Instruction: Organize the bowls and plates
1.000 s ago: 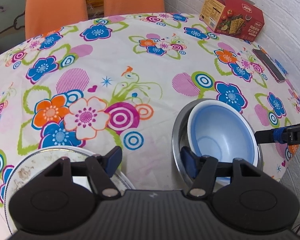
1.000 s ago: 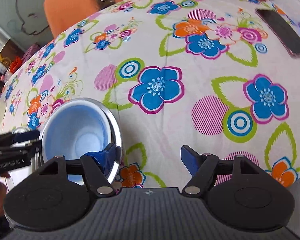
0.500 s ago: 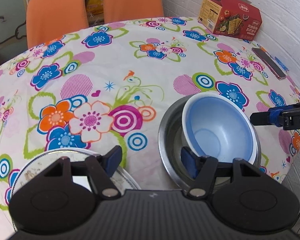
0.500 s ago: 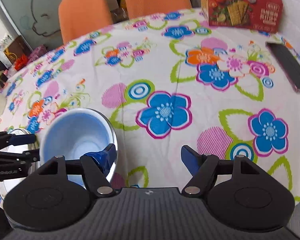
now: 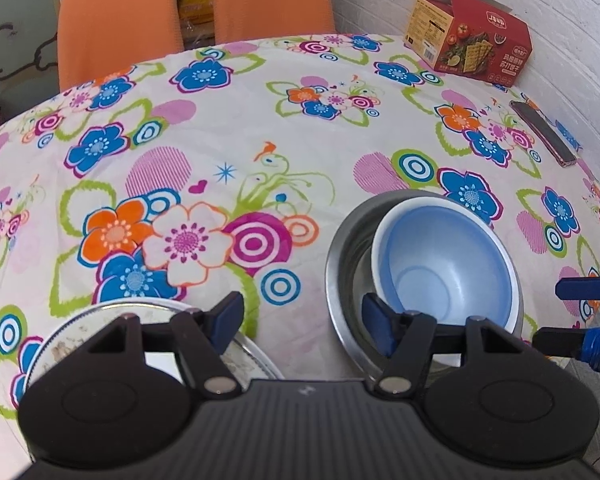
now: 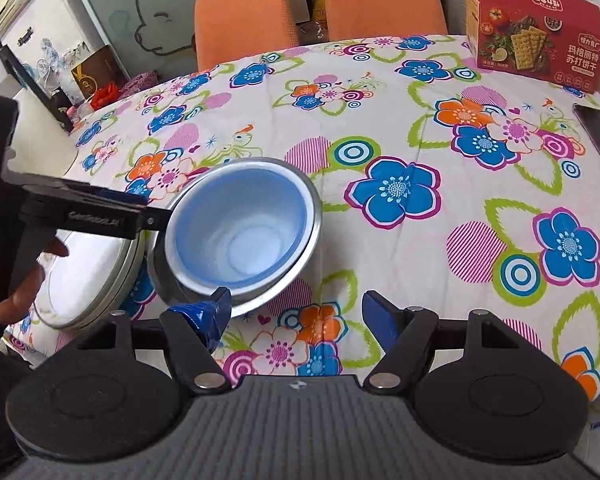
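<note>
Red cracker box (image 6: 536, 32): Chinese "苏打饼干".

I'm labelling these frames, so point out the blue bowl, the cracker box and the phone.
blue bowl (image 6: 240, 236): right wrist view, inner wall.
cracker box (image 6: 536, 36): right wrist view, printed front face.
phone (image 5: 542, 132): left wrist view, dark screen.
</note>
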The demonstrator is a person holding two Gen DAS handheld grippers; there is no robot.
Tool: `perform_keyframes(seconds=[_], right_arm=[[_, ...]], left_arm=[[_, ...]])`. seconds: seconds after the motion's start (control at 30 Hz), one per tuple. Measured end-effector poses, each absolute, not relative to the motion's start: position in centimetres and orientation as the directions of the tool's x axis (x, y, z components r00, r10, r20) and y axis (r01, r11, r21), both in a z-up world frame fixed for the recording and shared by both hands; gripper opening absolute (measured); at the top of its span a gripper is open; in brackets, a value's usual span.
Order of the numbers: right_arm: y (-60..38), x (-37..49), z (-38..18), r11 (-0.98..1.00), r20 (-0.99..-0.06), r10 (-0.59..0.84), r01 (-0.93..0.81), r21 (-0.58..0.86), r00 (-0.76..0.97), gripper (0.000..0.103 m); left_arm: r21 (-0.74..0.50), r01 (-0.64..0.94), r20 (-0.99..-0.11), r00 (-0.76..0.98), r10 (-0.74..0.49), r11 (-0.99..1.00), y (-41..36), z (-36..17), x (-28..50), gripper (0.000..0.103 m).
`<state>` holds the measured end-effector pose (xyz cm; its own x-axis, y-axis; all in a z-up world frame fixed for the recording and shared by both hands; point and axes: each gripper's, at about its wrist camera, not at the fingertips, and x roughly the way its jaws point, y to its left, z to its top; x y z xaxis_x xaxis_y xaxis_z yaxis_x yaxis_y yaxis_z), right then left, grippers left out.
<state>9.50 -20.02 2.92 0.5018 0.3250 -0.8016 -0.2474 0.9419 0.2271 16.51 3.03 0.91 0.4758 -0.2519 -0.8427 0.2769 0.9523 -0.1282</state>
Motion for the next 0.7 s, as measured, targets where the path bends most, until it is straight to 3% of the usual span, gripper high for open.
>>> perform_keyframes(seconds=[0.7], right_arm=[[-18.5, 11.2, 1.9, 0.931, -0.833, 0.327, -0.302, 0.204, 0.447, 0.059]], left_arm=[[-0.172, 0.290, -0.882, 0.380, -0.278, 0.941, 4.0, 0.4, 19.4, 0.067]])
